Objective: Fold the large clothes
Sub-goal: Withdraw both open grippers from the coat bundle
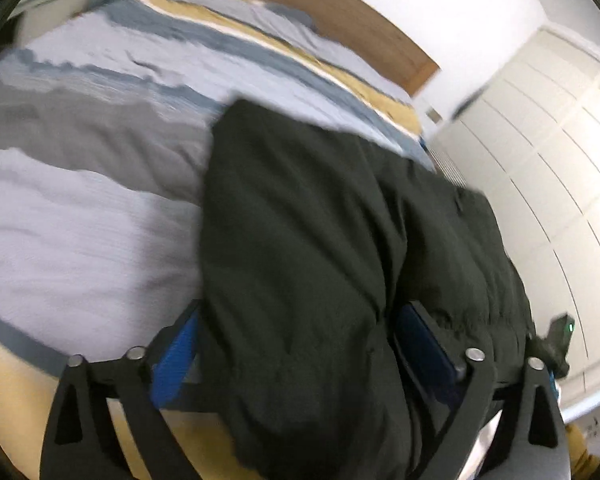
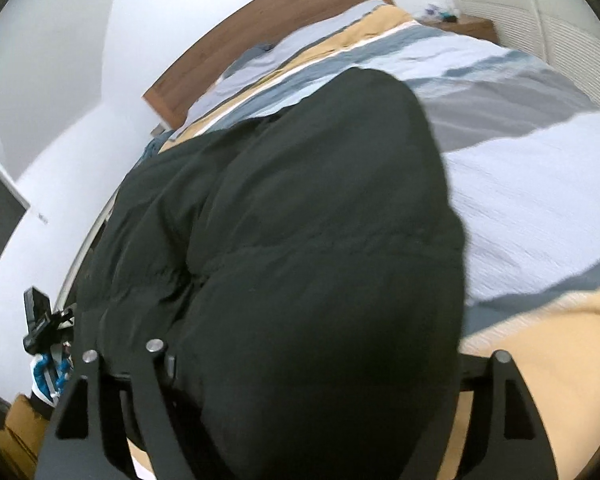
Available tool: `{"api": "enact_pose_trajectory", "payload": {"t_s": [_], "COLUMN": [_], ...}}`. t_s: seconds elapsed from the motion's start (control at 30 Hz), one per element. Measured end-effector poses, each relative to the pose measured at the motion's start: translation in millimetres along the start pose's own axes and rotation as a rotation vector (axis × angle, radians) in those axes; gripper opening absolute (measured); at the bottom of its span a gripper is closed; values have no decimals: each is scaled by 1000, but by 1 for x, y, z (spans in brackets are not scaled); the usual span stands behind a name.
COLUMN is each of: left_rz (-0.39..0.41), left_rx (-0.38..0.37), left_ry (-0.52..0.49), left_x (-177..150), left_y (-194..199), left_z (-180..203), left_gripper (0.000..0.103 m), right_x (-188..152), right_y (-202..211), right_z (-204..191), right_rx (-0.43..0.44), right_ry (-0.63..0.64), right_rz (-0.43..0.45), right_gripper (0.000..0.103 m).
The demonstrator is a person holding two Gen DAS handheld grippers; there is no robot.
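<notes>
A dark, puffy jacket (image 1: 320, 240) lies folded on the striped bed cover (image 1: 100, 208). My left gripper (image 1: 300, 356) straddles the jacket's near end with its jaws spread wide. Its blue pads (image 1: 176, 356) stand on either side of the cloth and do not squeeze it. In the right wrist view the same jacket (image 2: 300, 220) fills the middle. My right gripper (image 2: 312, 364) also stands wide, its fingertips hidden under the jacket's bulk, and only the black linkage arms (image 2: 502, 380) show.
A wooden headboard (image 1: 340, 12) runs along the far end of the bed. White wardrobe doors (image 1: 548, 152) stand to the right, and a bedside table (image 2: 468, 24) sits in the corner. A black device (image 2: 38, 316) pokes out beside the jacket's left edge.
</notes>
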State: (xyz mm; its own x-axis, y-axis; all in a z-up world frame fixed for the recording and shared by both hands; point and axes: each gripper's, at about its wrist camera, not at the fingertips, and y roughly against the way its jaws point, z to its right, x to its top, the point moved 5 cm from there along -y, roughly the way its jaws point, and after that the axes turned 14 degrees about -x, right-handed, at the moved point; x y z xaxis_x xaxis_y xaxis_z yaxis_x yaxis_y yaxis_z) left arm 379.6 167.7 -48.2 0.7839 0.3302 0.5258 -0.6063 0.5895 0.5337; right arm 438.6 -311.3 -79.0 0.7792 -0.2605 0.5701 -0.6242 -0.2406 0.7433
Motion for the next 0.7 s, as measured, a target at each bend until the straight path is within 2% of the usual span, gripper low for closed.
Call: {"api": "enact_pose_trajectory", "payload": {"t_s": [0.17,0.27,0.37,0.57,0.7], "left_rz": [28,44,57,109,148], "left_rx": [81,97,115,118,182], "left_ry": [-1,2,-11,-24,-69], "left_x": [-9,-24,-38,-89,-119], "left_y": [44,74,83,112,125], "left_z": [6,14,29,77,106], "left_gripper": [97,98,100,102,102], "right_x": [-4,-4,-10,-50,-89], "right_y": [29,60,88,138,163], "right_z": [26,46,54,24,-11], "right_rx": [-84,-149,-202,-227,-202], "right_ry": [-44,-93,-93,-12,26], "right_rz": [39,92,110,120,130], "right_gripper": [84,85,86,86,86]}}
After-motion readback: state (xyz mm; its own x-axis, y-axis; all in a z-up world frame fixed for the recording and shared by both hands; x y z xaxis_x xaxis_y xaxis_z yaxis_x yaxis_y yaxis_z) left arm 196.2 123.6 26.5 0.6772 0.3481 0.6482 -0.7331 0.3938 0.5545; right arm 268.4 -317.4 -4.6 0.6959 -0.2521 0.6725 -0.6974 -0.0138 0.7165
